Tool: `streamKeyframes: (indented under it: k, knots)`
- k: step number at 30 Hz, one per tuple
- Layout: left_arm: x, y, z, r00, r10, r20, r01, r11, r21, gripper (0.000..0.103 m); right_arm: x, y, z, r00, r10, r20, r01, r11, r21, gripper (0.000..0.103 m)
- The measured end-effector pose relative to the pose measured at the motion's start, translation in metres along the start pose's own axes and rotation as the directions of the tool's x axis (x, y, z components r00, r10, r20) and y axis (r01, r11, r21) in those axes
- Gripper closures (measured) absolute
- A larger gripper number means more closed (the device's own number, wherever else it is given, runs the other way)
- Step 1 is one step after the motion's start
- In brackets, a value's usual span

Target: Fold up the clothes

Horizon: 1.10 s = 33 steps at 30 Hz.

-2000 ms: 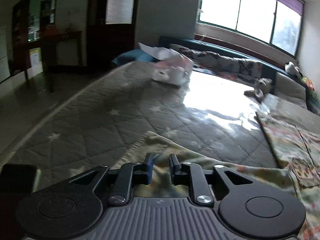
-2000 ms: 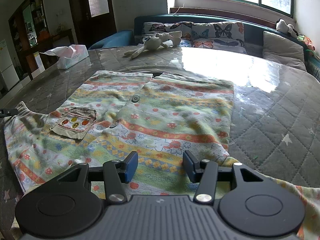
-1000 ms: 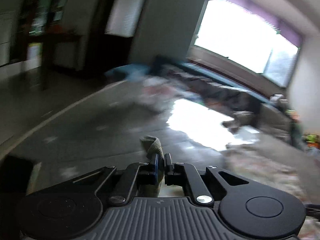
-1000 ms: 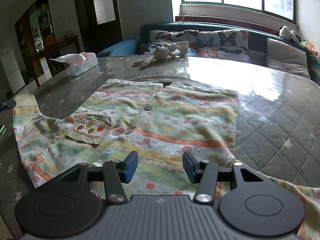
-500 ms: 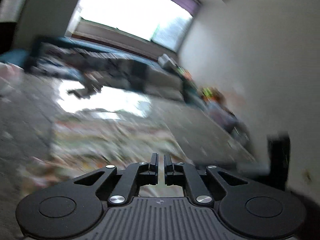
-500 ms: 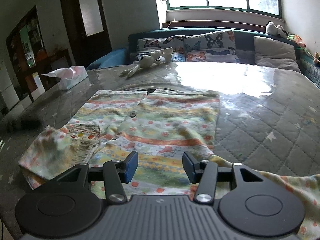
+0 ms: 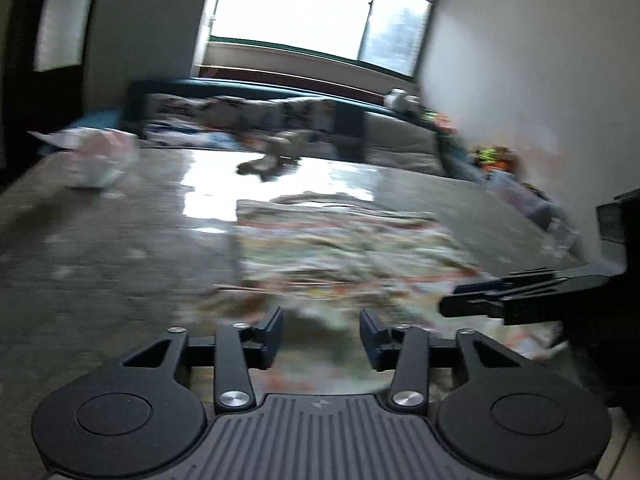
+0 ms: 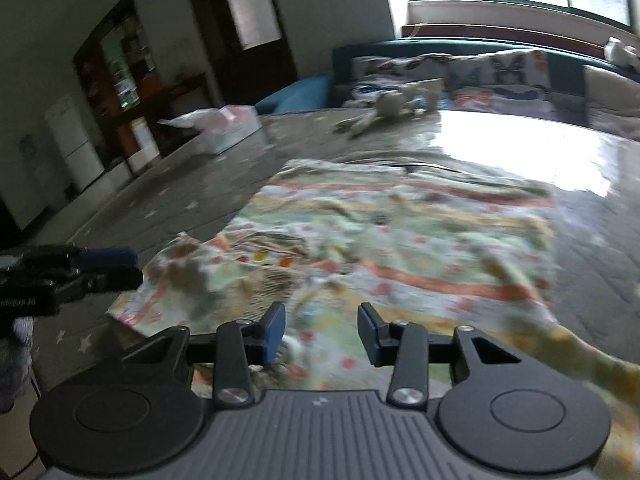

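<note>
Left gripper (image 7: 320, 330) fingers are opening, empty, over a patterned shirt (image 8: 400, 248) on the bed (image 8: 200, 208). Right gripper (image 8: 322, 332) fingers are closing, apparently gripping nothing.

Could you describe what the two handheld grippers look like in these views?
Both match: the left gripper and right gripper have black linkage arms with silver pivot screws, two round black discs, a ribbed dark grey body with a small logo, and blue finger pads. No cables or sleeves are clearly visible.
</note>
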<state>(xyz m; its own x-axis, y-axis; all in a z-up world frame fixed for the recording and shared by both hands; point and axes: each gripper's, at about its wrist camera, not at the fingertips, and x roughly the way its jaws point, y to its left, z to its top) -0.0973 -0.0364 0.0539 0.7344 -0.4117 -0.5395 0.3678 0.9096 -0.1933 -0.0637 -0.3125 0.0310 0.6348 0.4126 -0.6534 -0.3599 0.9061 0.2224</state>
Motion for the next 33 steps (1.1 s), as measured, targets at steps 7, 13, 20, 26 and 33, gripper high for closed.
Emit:
streamKeyframes:
  k: [7, 13, 20, 26, 33]
  knots:
    - [-0.013, 0.025, -0.005, 0.995, 0.096, 0.024, -0.095, 0.994, -0.05, 0.035, 0.036, 0.017, 0.009, 0.998, 0.034, -0.052, -0.036, 0.999, -0.031, 0.07]
    - [-0.012, 0.028, -0.008, 0.994, 0.104, 0.017, -0.102, 0.993, -0.059, 0.034, 0.049, 0.02, 0.005, 0.995, 0.024, -0.092, -0.025, 1.0, -0.018, 0.074]
    - [-0.01, 0.028, -0.008, 0.995, 0.102, 0.021, -0.1, 0.993, -0.064, 0.03, 0.046, 0.02, 0.003, 0.996, 0.029, -0.09, -0.027, 0.999, 0.024, 0.085]
    - [-0.007, 0.033, -0.006, 0.992, 0.127, 0.016, -0.126, 0.989, -0.076, 0.029, 0.028, 0.029, 0.007, 0.999, 0.031, -0.036, -0.03, 1.0, 0.007, 0.096]
    - [0.0, 0.039, -0.004, 0.989, 0.15, 0.001, -0.149, 0.986, -0.067, 0.028, -0.021, 0.028, 0.017, 1.0, -0.001, 0.024, 0.001, 1.0, 0.014, 0.096]
